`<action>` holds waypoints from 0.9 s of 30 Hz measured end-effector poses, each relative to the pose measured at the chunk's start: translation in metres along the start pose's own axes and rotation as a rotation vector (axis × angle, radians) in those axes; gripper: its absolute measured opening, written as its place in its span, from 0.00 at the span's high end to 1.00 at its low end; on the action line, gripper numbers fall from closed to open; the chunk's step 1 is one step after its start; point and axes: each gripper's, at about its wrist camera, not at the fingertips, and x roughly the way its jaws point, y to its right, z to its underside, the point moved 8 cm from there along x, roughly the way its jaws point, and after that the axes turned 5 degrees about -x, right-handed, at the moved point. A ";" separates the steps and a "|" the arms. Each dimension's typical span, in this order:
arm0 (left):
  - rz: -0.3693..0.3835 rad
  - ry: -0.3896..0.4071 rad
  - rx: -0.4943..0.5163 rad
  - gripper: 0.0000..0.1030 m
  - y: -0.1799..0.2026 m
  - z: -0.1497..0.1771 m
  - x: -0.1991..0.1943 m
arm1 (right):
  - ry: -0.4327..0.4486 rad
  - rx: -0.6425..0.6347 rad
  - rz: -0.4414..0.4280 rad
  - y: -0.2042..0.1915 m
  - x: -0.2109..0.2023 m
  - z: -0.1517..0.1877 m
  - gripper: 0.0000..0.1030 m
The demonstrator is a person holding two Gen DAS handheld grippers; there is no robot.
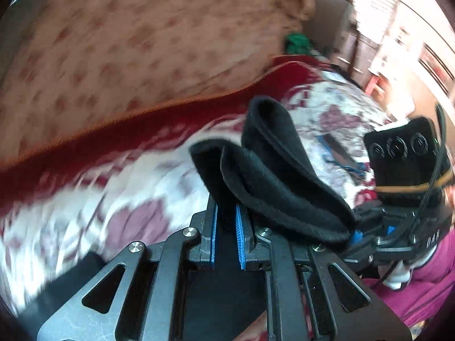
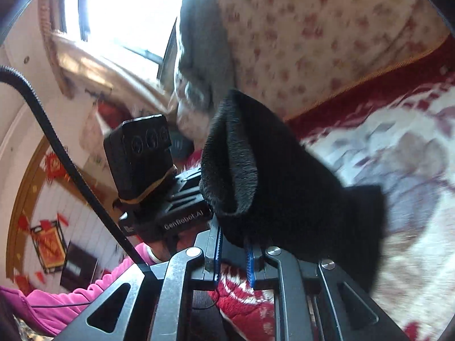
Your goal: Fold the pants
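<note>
The black fleece pants (image 1: 278, 176) hang bunched in folds above the bed, held up between the two grippers. In the left wrist view my left gripper (image 1: 226, 218) is shut on a fold of the pants, black cloth pinched between its blue pads. My right gripper (image 1: 374, 228) sits close on the right, its tips buried in the same cloth. In the right wrist view the pants (image 2: 284, 176) drape over my right gripper (image 2: 233, 245), which is shut on the cloth. The left gripper's black housing (image 2: 142, 153) is just to the left.
Below lies a bedspread (image 1: 113, 199) in white with red and purple flowers. A beige dotted blanket (image 1: 128, 42) is piled behind it. A small blue-edged item (image 1: 338, 153) lies on the bed. A person's pink sleeve (image 2: 71, 292) is at the lower left. A bright window (image 2: 119, 8) is behind.
</note>
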 end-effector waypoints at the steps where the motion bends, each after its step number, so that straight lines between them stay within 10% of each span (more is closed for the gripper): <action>1: -0.013 -0.006 -0.031 0.90 -0.011 0.008 -0.002 | -0.030 0.000 -0.004 0.001 0.013 0.007 0.87; 9: -0.108 -0.013 -0.286 0.85 -0.074 0.061 -0.032 | -0.243 -0.009 0.084 0.022 0.092 0.055 0.84; 12: -0.104 0.020 -0.341 0.65 -0.078 0.065 -0.048 | -0.247 -0.016 0.025 0.010 0.090 0.049 0.58; 27: -0.086 0.036 -0.452 0.50 -0.042 0.087 -0.049 | 0.013 0.090 0.198 0.054 -0.034 0.011 0.54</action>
